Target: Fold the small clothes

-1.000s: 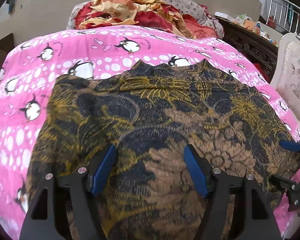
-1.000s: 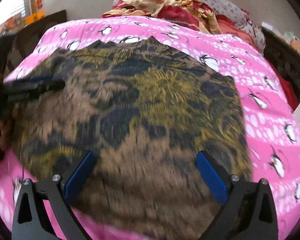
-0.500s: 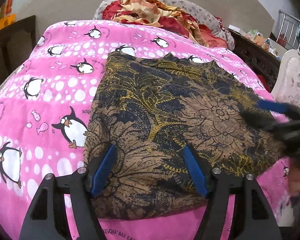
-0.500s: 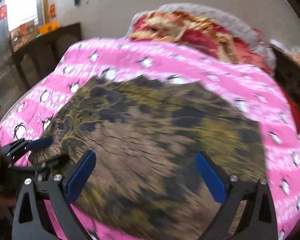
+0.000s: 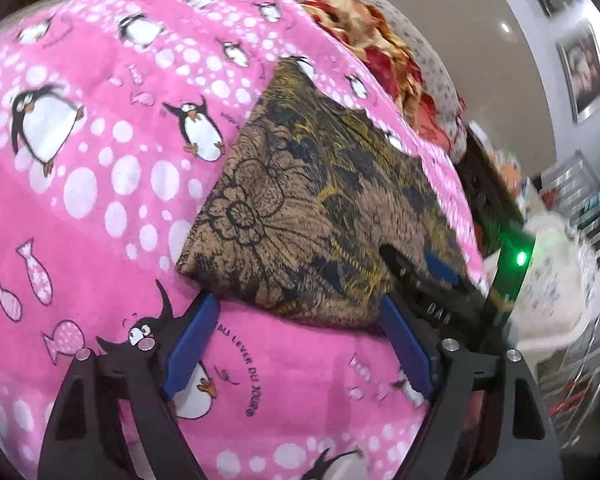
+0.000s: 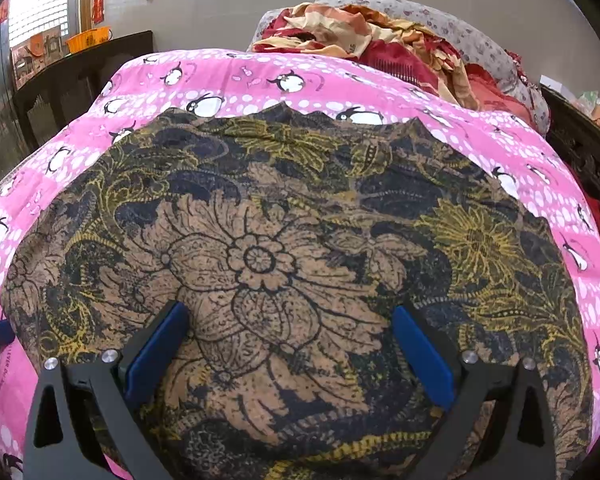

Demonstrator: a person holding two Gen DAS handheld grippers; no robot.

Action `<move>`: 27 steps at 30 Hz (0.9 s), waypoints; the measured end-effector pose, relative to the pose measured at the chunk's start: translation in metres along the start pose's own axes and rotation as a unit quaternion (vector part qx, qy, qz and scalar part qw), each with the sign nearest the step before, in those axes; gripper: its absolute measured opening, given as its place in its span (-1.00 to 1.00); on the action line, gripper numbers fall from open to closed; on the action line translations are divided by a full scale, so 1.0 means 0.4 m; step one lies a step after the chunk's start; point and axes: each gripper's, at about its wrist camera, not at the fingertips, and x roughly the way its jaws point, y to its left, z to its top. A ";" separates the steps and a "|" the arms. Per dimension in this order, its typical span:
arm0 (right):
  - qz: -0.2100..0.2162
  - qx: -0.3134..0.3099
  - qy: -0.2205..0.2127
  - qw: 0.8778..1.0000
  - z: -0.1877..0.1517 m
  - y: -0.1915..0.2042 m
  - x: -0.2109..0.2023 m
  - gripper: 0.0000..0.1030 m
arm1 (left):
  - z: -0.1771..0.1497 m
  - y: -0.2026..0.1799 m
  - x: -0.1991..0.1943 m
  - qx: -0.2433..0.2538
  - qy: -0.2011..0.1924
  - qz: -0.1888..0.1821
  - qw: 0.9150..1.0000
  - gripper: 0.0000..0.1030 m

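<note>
- A heap of red and gold bedding (image 6: 372,36) lies against a grey pillow (image 6: 472,44) at the far end
- The pink penguin blanket (image 5: 100,184) covers the bed; dark wooden furniture (image 6: 80,68) stands by the plain wall
- The brown floral garment (image 6: 284,240) lies flat on the blanket
- left gripper (image 5: 296,320): jaws apart, just widened, over bare blanket at the garment's near edge, nothing between
- right gripper (image 6: 290,332): jaws apart over the garment

Left tongs (image 5: 296,312) just opening, empty; right tongs (image 6: 288,320) spread wide.
</note>
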 end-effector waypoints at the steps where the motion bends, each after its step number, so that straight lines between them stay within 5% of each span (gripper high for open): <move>1: -0.001 -0.001 0.000 1.000 -0.002 -0.002 0.004 0.99 | 0.006 0.006 0.001 -0.019 -0.001 -0.008 1.000 0.28; 7: -0.001 -0.001 0.000 1.000 -0.004 -0.003 0.002 0.99 | 0.084 0.040 0.035 -0.095 -0.043 -0.041 0.994 0.34; 11: 0.000 0.000 0.000 1.000 -0.006 -0.001 0.001 0.99 | 0.048 -0.041 0.071 -0.010 0.011 -0.083 0.996 0.30; 13: 0.000 -0.001 0.000 1.000 0.001 -0.002 0.010 0.99 | 0.050 -0.056 0.064 0.022 0.002 -0.069 0.997 0.14; 16: 0.000 -0.001 0.000 1.000 0.000 0.000 0.008 0.99 | 0.097 0.024 0.048 -0.042 -0.040 -0.038 0.998 0.08; 20: -0.001 -0.001 0.002 1.000 0.003 0.003 0.014 0.99 | 0.081 0.023 0.049 -0.031 -0.041 -0.025 0.998 -0.14; 27: 0.003 0.002 0.014 1.000 0.001 0.000 0.013 0.99 | 0.082 0.068 0.057 -0.049 -0.044 -0.006 0.998 -1.00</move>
